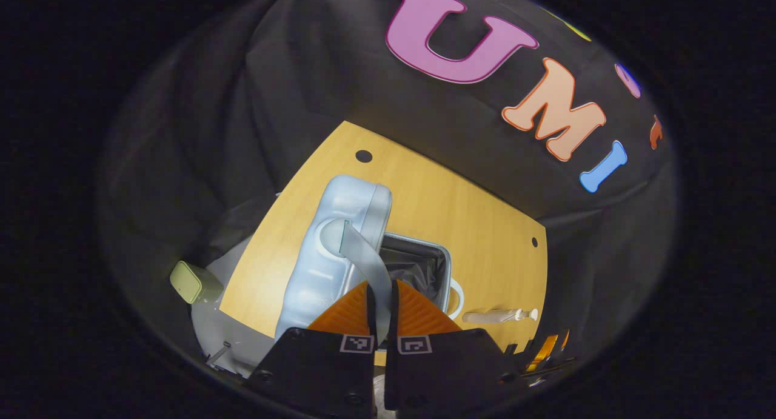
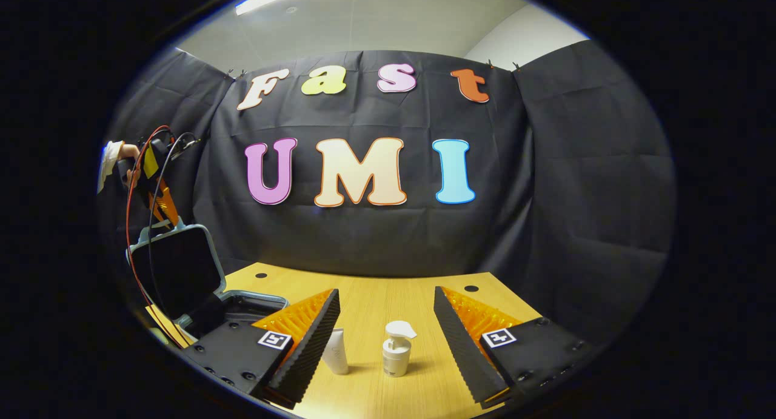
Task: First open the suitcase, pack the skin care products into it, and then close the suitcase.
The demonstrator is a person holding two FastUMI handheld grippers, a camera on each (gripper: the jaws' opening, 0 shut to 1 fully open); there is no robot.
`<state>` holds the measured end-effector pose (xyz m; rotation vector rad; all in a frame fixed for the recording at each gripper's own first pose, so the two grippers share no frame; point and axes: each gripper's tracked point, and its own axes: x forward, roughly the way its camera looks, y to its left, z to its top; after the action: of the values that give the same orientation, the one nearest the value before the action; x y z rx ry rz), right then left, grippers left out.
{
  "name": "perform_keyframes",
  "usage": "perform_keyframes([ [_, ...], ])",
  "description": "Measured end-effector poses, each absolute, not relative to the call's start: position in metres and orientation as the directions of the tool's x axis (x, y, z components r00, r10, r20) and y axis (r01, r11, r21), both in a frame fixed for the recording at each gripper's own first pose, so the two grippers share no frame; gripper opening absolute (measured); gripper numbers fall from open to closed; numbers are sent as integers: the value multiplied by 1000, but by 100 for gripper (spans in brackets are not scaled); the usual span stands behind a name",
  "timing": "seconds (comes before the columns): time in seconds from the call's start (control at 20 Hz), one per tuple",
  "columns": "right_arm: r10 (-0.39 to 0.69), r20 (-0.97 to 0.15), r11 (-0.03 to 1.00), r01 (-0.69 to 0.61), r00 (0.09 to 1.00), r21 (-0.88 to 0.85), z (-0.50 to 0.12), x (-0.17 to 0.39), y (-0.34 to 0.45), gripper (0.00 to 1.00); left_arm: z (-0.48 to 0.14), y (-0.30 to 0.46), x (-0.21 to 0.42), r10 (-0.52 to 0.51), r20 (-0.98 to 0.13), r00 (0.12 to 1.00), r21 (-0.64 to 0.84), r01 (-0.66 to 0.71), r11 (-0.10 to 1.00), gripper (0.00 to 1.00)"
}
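In the left gripper view, the left claw (image 1: 382, 310) sits at the bottom, its two fingers drawn together on a pale grey strap (image 1: 370, 255) that runs up to the lid (image 1: 339, 249) of the suitcase. The lid is light blue, ribbed and rounded at its corners, and it stands raised above the base (image 1: 439, 267), whose inside is lined with dark fabric. Just right of the base a pale pump bottle (image 1: 500, 315) lies on the wooden worktop (image 1: 461, 219). To the left, off the worktop's edge, there is a small pale green box-like thing (image 1: 188, 282) (too blurred to name). Two dark holes mark the worktop's far edge.

In the right gripper view, the right claw (image 2: 388, 322) stands wide apart and holds nothing. Between its fingers, close in, a white tube (image 2: 336, 352) stands on the worktop (image 2: 376, 298), and just beside it a white pump bottle (image 2: 397, 349) stands upright; the two are near but not touching. Farther off to the left the suitcase (image 2: 182, 279) is open on the worktop, its lid upright with the dark inside facing this way and its base at the foot. Above the lid the other gripper (image 2: 159, 201) reaches down to the lid's top edge, held by a hand (image 2: 124, 158) with red and black cables trailing from it. Behind everything hangs the black cloth wall (image 2: 576, 194).
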<state>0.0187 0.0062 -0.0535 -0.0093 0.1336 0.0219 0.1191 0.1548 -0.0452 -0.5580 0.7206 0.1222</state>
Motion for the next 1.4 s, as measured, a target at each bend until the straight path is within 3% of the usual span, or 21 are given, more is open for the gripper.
perform_keyframes([
  [0.6, 28, -196, 999, -24, 980, 22, -68, 9, 51, 98, -134, 308, 96, -32, -679, 734, -510, -440, 739, 0],
  [0.85, -7, -224, 998, 19, 975, 54, -74, 12, 52, 98, -201, 351, 86, -36, -716, 697, -473, -447, 760, 0],
  [1.0, -24, -223, 1000, 27, 975, 13, -72, 14, 54, 98, -234, 363, 85, -53, -737, 673, -469, -454, 757, 3],
  [1.4, 9, -263, 1000, -9, 965, 2, -83, 19, 76, 98, -304, 372, 88, -58, -780, 623, -427, -462, 777, 0],
])
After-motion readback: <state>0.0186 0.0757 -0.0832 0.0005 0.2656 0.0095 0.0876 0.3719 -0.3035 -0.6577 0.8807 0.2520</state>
